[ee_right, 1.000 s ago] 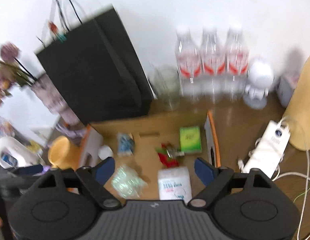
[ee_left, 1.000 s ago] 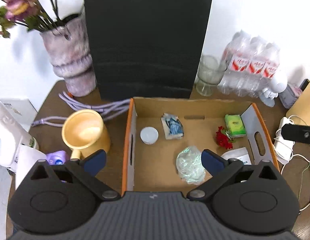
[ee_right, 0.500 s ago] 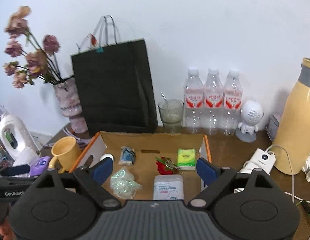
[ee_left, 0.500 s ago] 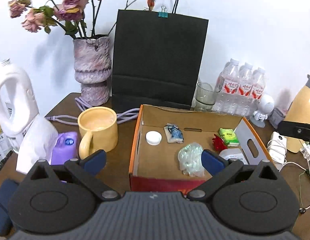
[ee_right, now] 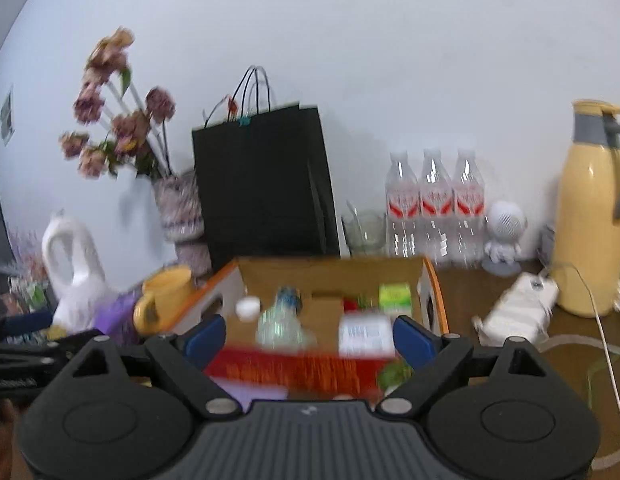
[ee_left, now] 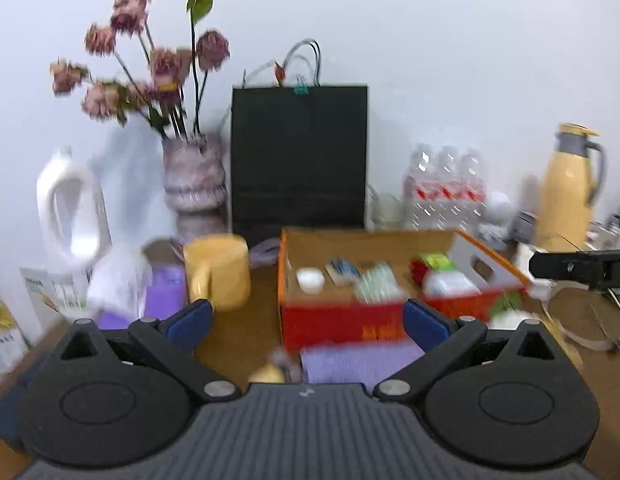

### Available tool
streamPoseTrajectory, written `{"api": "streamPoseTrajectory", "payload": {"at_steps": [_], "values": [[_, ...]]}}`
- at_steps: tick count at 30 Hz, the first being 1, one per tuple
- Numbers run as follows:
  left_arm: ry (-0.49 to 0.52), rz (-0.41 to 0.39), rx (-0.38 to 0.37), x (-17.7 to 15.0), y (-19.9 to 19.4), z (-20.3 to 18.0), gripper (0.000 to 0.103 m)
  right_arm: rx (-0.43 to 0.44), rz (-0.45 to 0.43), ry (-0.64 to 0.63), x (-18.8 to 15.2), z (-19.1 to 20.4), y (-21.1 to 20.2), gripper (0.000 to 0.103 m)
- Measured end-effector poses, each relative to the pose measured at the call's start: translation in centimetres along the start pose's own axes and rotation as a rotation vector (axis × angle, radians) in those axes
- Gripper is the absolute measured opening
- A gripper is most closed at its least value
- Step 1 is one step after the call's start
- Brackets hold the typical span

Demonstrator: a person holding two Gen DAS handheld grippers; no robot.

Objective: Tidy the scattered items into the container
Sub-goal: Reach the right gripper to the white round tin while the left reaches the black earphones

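Note:
The open cardboard box [ee_left: 350,322] with a red front stands mid-table, also in the right wrist view [ee_right: 293,368]. Inside lie a white cap [ee_left: 310,279], a blue packet [ee_left: 342,269], a crumpled clear wrapper [ee_left: 376,284], a red item [ee_left: 418,270], a green packet [ee_left: 438,261] and a white tissue pack [ee_right: 365,332]. My left gripper [ee_left: 307,320] is open and empty, in front of the box. My right gripper [ee_right: 308,336] is open and empty, also before the box. A purple cloth [ee_left: 358,360] and a small yellowish object [ee_left: 265,374] lie in front of the box.
A yellow mug [ee_left: 219,270], purple bottle [ee_left: 165,292], white jug [ee_left: 71,216] and flower vase [ee_left: 193,176] stand left. A black paper bag [ee_left: 299,156] is behind the box. Water bottles [ee_right: 434,208], a glass [ee_right: 364,232], a yellow thermos [ee_right: 592,216] and a white charger [ee_right: 518,308] are right.
Both grippers have pulled back and down from over the box; the box's red front and the purple cloth before it have come into view. Both stay open and empty.

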State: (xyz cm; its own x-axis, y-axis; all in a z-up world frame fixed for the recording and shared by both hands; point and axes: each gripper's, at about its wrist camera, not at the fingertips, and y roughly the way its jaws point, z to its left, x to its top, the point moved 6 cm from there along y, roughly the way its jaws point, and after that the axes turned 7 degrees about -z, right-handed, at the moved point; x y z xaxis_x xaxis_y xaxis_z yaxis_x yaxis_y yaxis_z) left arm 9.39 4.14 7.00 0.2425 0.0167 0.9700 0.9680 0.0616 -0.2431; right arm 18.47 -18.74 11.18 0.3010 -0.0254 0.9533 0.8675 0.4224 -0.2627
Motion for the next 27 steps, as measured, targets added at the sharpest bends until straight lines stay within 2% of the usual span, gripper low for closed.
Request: {"api": "streamPoseTrajectory", "payload": {"at_steps": [3,6,10,12,13,15,22,27], "values": [[-0.052,0.037,-0.007,-3.2,-2.1,1.1,0.103,0.026,0.008,0.003,-3.1,0.5,-2.9,0.09],[-0.105,0.03,0.005,-5.4,-4.3,1.9,0.103,0.013,0.008,-0.016,-5.8,1.6,-5.8,0.089],[-0.058,0.044,-0.012,-6.4,-4.3,1.4,0.103,0.013,0.026,-0.01,-8.0,2.7,-7.2,0.089],[-0.029,0.055,-0.005,-6.2,-3.3,1.0,0.103,0.019,0.064,-0.023,-8.6,3.2,-6.4,0.078],[-0.021,0.058,-0.011,-6.1,-2.7,0.8,0.103,0.02,0.077,-0.036,-8.8,3.4,-6.0,0.077],[-0.02,0.06,-0.016,-6.2,-1.8,0.6,0.102,0.009,0.114,-0.073,-9.3,3.7,-4.6,0.075],[-0.054,0.146,-0.021,-7.2,1.9,0.7,0.101,-0.022,0.208,-0.127,-10.0,4.0,-0.3,0.074],[-0.041,0.141,-0.019,-6.8,2.9,0.6,0.101,-0.042,0.241,-0.152,-10.0,4.0,2.2,0.071]]}}
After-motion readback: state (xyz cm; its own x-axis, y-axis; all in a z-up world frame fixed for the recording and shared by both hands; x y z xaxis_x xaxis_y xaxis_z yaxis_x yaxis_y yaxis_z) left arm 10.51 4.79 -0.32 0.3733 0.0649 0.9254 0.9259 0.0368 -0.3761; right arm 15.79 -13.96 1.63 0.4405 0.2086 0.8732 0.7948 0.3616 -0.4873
